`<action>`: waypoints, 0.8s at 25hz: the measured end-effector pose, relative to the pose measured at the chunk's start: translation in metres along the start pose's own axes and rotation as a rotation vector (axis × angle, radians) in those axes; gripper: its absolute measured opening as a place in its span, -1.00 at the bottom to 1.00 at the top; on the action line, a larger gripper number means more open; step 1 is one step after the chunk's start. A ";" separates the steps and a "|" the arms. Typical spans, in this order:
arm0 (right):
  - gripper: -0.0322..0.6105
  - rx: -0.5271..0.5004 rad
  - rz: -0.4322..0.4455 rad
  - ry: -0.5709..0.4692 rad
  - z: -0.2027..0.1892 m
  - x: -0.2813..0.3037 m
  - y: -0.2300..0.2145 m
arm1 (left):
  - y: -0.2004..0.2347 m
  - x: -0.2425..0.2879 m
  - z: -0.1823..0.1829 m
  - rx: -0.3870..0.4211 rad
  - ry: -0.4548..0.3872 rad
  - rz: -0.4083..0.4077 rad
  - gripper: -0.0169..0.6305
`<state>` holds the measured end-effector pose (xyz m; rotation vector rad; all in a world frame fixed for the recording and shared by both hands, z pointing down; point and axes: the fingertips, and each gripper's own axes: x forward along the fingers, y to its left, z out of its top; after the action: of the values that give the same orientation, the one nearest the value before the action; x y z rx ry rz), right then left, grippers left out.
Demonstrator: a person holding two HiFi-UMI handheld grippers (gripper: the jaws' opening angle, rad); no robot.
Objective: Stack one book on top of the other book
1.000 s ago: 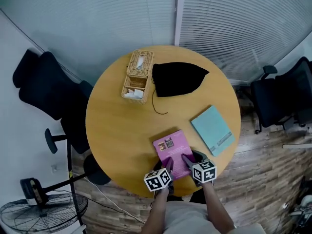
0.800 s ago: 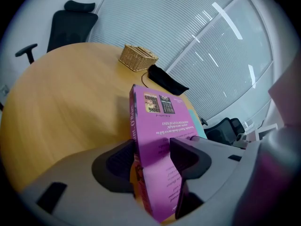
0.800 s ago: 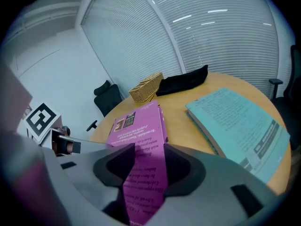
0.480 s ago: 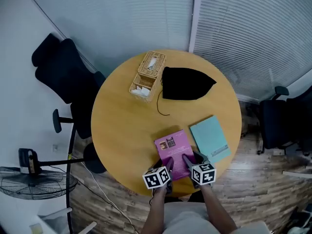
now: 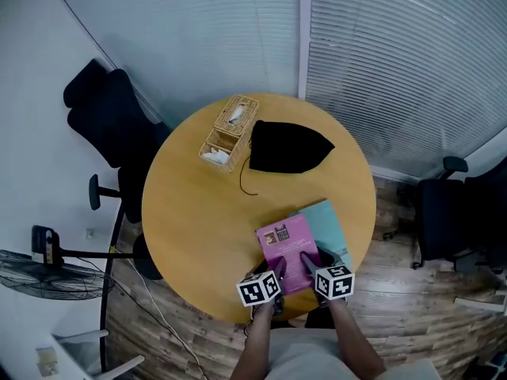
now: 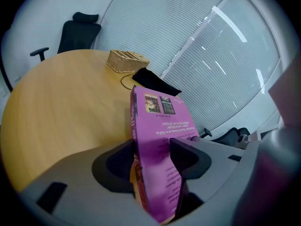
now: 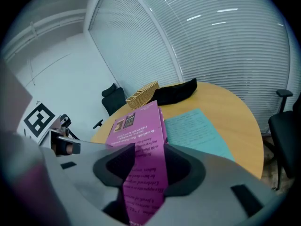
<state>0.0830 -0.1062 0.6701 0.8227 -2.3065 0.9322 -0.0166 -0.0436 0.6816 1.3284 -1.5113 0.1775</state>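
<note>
Both claws hold the pink book (image 5: 289,242) by its near edge. The left gripper (image 5: 276,264) is closed on the near left part of the book. In the left gripper view its two dark pads press on the book, one on each side. The right gripper (image 5: 308,258) is closed on the near right part in the same way, with the pink cover between its pads.

The pink book is at the near right side of the round wooden table (image 5: 190,212). The far end of the book tips up a little in the gripper views. The teal book (image 5: 333,222) lies flat on the table, just to the right of the pink one. From above, the pink book covers the left edge of the teal book. I cannot tell if the two books touch.

At the far side of the table sits a woven basket (image 5: 230,133) with white tissue in it. A black bag (image 5: 287,146) lies just right of the basket, with a thin black cord (image 5: 242,176) trailing toward the near side. A dark chair (image 5: 107,125) stands to the left of the table
</note>
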 end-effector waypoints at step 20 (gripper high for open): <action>-0.29 0.097 0.037 0.013 0.001 -0.005 -0.117 | -0.068 0.085 -0.010 -0.021 0.034 0.025 -0.23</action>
<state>0.1675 -0.1726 0.7164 0.8136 -2.2871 1.0699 0.0584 -0.1148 0.7166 1.2841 -1.4977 0.1989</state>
